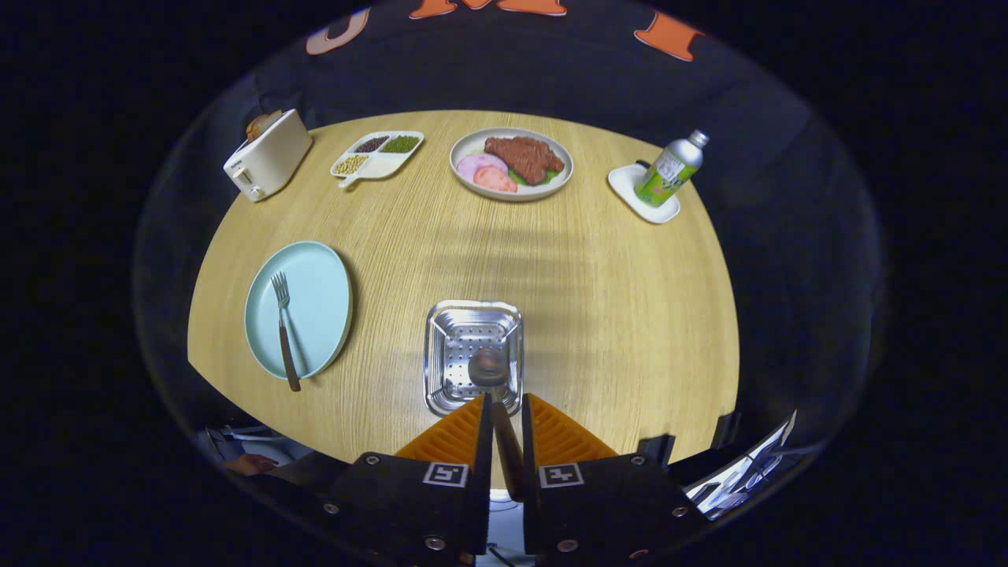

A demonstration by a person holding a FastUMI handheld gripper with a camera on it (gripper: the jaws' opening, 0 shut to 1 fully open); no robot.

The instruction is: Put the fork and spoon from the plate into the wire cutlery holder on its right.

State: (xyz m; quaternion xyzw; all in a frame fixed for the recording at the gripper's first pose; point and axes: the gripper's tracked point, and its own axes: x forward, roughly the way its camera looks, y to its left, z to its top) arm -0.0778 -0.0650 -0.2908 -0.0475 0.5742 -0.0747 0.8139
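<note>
The gripper (504, 409) has two orange fingers (449, 437) shaped as ribbed wedges that taper toward their tips, the ridges running crosswise over their upper faces. Behind each finger sits a black, matte block with a slightly grainy surface. Each block carries a small square marker, white with a black pattern, placed right at the base of its finger. Round silver screws dot the blocks' outer corners and rear edges. Further back between the blocks, a pale patch and a thin dark cable show.
</note>
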